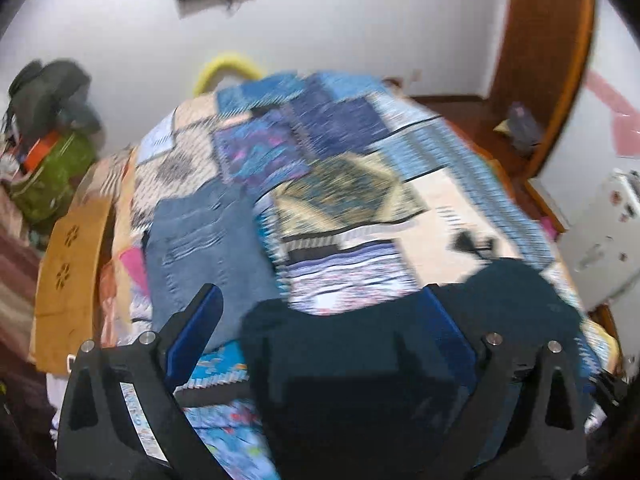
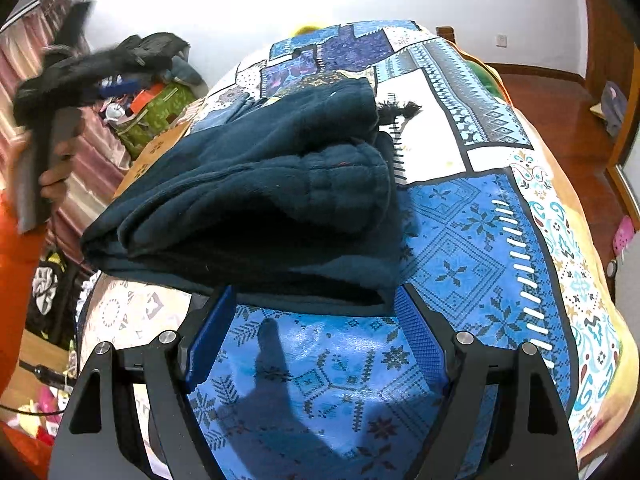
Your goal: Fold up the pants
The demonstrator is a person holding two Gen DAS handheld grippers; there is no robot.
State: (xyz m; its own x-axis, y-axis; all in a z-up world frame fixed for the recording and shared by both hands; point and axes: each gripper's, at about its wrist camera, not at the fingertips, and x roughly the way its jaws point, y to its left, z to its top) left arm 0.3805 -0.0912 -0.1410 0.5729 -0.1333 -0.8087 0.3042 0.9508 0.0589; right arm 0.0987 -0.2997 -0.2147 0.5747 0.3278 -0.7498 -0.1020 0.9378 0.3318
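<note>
Right gripper (image 2: 314, 316): jaws apart, empty, tips just short of the bundle's near edge.
Left gripper (image 1: 320, 312): jaws wide apart, nothing pinched; dark cloth lies between them, view blurred.
Dark teal fleece pants (image 2: 256, 184): folded into a thick stack on the blue patchwork-print bedspread (image 2: 460, 248).
Faded blue denim garment (image 1: 200, 240): flat on the bed, beyond the left claw.
Step, as judged: fold looks finished, both claws clear.
Next: likely squaring the stack or fetching the denim.
</note>
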